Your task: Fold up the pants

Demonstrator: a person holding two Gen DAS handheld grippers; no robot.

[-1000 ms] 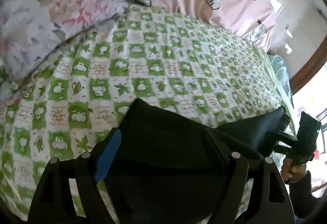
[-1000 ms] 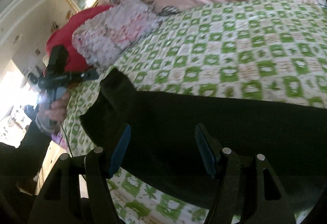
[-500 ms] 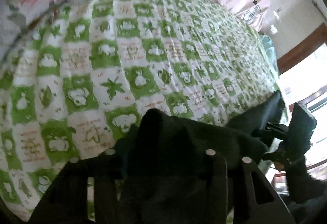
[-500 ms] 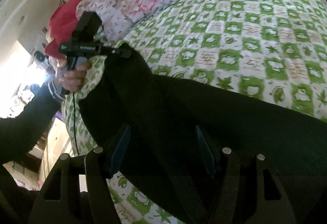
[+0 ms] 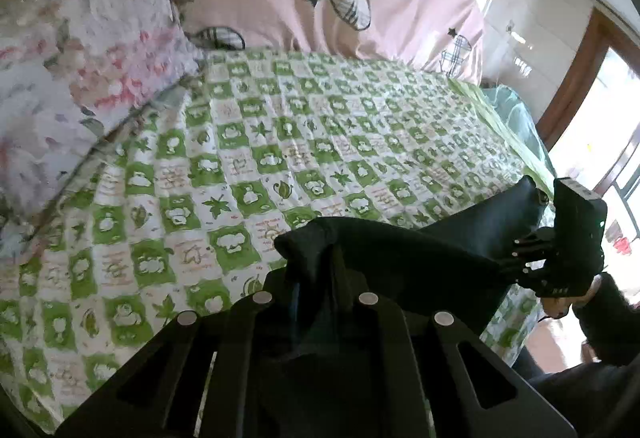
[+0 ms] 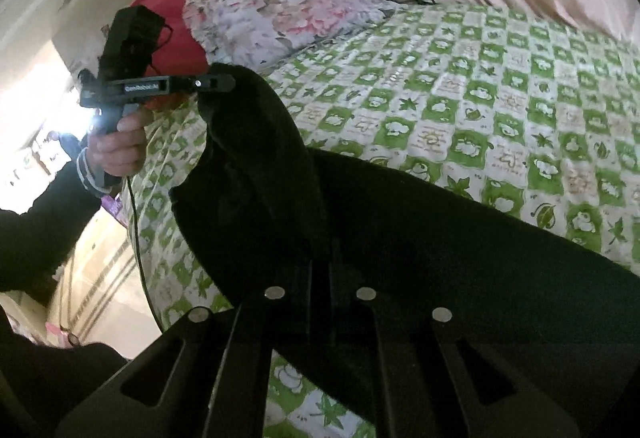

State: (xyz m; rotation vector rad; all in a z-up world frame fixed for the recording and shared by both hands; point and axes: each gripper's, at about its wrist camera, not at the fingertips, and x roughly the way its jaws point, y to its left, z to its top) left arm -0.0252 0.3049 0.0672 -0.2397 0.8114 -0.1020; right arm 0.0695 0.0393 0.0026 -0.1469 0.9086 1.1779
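- Left wrist view: the left hand-held gripper (image 5: pixel 316 290) has its jaws closing, pinched on a bunched fold of the black pants (image 5: pixel 400 258), lifted off the green-checked bed (image 5: pixel 280 142).
- Right wrist view: the right hand-held gripper (image 6: pixel 320 278) is clamped on the pants (image 6: pixel 440 238) at 6 o'clock.
- Floral pillow (image 6: pixel 280 2) lies toward 11 o'clock.
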